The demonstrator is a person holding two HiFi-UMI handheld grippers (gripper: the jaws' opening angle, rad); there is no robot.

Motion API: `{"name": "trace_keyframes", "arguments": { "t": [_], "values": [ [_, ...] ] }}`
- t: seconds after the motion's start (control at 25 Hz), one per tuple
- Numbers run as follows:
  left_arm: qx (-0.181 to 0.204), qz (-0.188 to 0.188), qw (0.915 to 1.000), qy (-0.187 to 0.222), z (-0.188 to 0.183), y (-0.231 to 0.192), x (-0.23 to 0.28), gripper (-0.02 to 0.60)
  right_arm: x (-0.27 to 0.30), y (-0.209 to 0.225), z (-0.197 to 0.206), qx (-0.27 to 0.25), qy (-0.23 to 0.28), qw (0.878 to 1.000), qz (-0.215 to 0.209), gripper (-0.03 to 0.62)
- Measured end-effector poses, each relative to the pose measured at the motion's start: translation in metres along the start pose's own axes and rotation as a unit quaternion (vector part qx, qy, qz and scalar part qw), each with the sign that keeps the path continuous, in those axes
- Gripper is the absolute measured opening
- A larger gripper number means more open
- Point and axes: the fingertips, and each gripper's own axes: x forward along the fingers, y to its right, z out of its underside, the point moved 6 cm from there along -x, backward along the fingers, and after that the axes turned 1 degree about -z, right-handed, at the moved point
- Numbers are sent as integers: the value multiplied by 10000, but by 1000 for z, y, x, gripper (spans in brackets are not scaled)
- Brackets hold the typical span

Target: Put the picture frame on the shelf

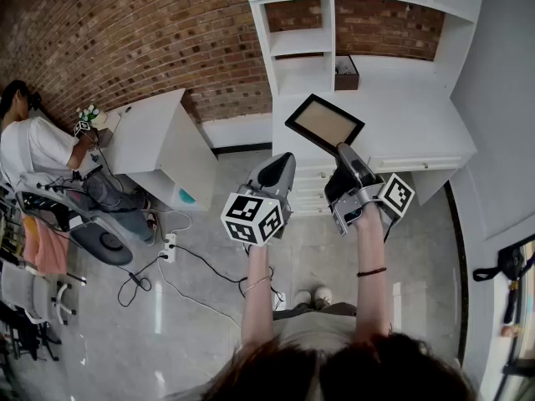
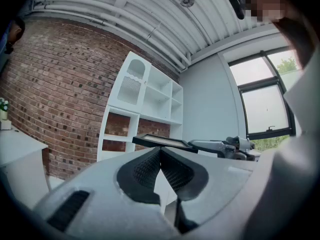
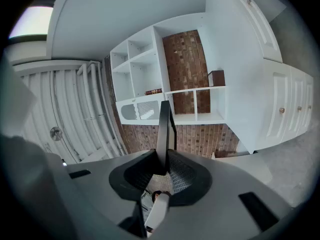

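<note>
The picture frame [image 1: 324,123] has a black border and a tan inside. It hangs in the air in front of the white shelf unit [image 1: 380,115], held by its near corner in my right gripper [image 1: 343,150], which is shut on it. In the right gripper view the picture frame [image 3: 165,129] shows edge-on, rising from between the jaws. My left gripper [image 1: 282,164] floats to the left of it with its jaws shut and nothing in them. From the left gripper view the picture frame [image 2: 160,142] lies flat just beyond my left gripper [image 2: 160,151].
A small dark box [image 1: 346,73] sits in a lower cubby of the shelf unit. A white desk [image 1: 159,144] stands at the left against the brick wall, with a seated person [image 1: 38,149] beside it. Cables and a power strip [image 1: 169,247] lie on the floor.
</note>
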Motion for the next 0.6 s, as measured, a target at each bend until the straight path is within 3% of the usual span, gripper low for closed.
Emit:
{"name": "trace_keyframes", "arguments": {
  "t": [0.6],
  "values": [
    [12,-16,10000,-13,3,20,15,11,-10,-2,-17,5,-125,9999,-56,74]
  ]
}}
